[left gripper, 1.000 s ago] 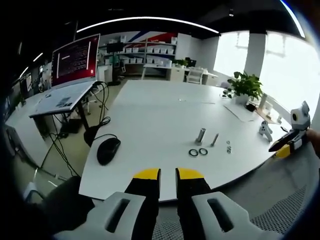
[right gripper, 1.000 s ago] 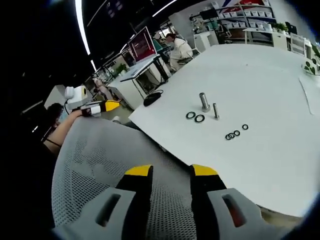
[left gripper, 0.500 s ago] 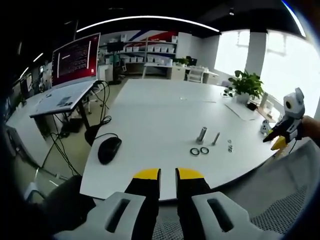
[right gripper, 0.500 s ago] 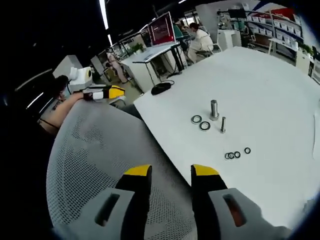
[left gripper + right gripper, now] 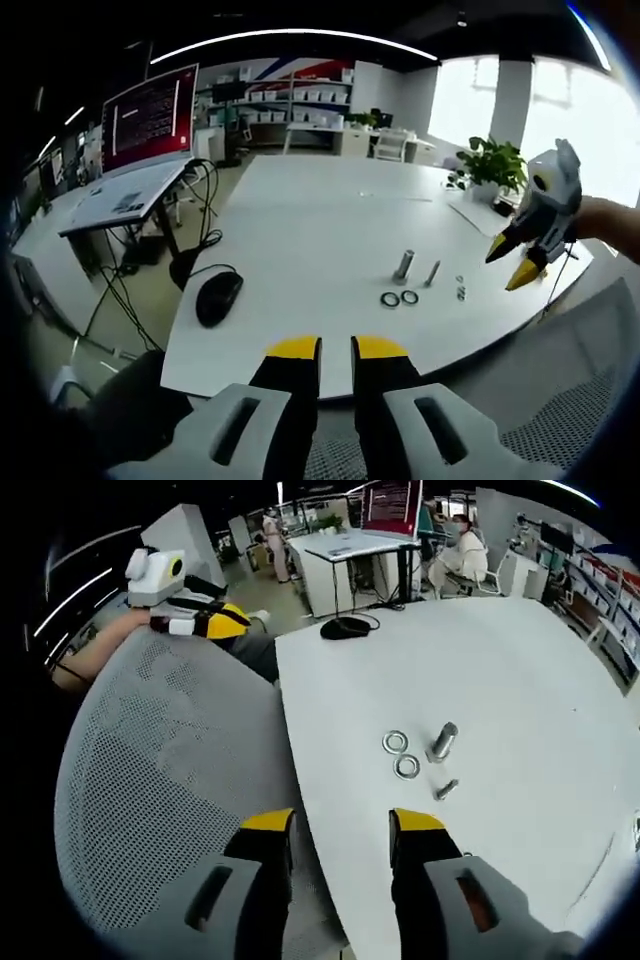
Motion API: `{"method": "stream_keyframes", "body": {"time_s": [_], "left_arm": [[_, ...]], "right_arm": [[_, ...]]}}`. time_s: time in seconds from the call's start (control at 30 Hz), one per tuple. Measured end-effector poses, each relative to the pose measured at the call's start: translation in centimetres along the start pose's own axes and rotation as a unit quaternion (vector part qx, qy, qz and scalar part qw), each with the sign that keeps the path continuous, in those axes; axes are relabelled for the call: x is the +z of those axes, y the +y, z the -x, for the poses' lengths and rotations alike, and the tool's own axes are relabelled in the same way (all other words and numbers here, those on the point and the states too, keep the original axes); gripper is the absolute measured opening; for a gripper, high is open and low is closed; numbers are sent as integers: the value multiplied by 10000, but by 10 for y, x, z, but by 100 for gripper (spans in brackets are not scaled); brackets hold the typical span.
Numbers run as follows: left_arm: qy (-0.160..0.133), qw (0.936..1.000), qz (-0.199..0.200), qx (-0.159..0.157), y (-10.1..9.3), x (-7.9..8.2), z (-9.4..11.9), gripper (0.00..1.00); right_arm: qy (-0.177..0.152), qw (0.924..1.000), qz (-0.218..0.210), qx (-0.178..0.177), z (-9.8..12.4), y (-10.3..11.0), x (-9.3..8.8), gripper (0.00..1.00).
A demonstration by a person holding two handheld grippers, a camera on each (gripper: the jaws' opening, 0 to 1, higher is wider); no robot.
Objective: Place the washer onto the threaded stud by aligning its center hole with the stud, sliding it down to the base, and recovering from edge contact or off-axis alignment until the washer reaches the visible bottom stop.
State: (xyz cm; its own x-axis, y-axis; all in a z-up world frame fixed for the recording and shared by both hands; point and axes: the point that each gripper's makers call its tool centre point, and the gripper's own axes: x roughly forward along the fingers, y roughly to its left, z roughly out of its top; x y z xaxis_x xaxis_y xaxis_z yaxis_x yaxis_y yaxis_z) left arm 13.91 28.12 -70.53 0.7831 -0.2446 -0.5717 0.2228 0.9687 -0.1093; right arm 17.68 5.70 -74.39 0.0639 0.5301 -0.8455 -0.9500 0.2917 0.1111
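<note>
L gripper (image 5: 335, 347) hung at the near edge of the white table (image 5: 300, 225), yellow-tipped jaws nearly closed w/ a thin slit between them, grasping nothing. In the left gripper view, two washers (image 5: 399, 299) lay flat side by side on the tabletop, right of centre, touching or almost touching. Just beyond them stood the threaded stud (image 5: 403, 266), upright, w/ a thinner bolt (image 5: 432, 273) lying just to its right. A few small rings (image 5: 460, 292) sat a bit further right. A black mouse (image 5: 217, 298) rested near the table's left edge, cable trailing off toward the far left. A potted plant (image 5: 493, 165) stood at the far right of the table, and a red-lit monitor (image 5: 148, 119) was on a separate desk at far left.

R gripper (image 5: 518, 262) showed at the right of that view, held in the air above the table's right edge, jaws pointing down and apart.

In the right gripper view, R gripper (image 5: 343, 822) was over the table edge beside a grey mesh chair back (image 5: 150, 770), jaws released w/ a clear gap, empty. Washers (image 5: 400, 755) lay ahead of it, the stud (image 5: 443, 741) just to their right, the bolt (image 5: 446, 789) nearer. L gripper (image 5: 205, 620) appeared at upper left past the chair back. A seated person (image 5: 462, 558) was at a far desk.
</note>
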Motion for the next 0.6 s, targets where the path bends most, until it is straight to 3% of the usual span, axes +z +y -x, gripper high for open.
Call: {"method": "stream_keyframes", "body": {"time_s": [0.3, 0.6], "left_arm": [[-3, 10000, -25, -24, 0, -1, 0, 10], [-95, 9999, -18, -27, 0, 1, 1, 10]], "right_arm": [[598, 9971, 471, 84, -35, -7, -8, 41], [929, 9938, 604, 15, -57, -25, -3, 41]]}}
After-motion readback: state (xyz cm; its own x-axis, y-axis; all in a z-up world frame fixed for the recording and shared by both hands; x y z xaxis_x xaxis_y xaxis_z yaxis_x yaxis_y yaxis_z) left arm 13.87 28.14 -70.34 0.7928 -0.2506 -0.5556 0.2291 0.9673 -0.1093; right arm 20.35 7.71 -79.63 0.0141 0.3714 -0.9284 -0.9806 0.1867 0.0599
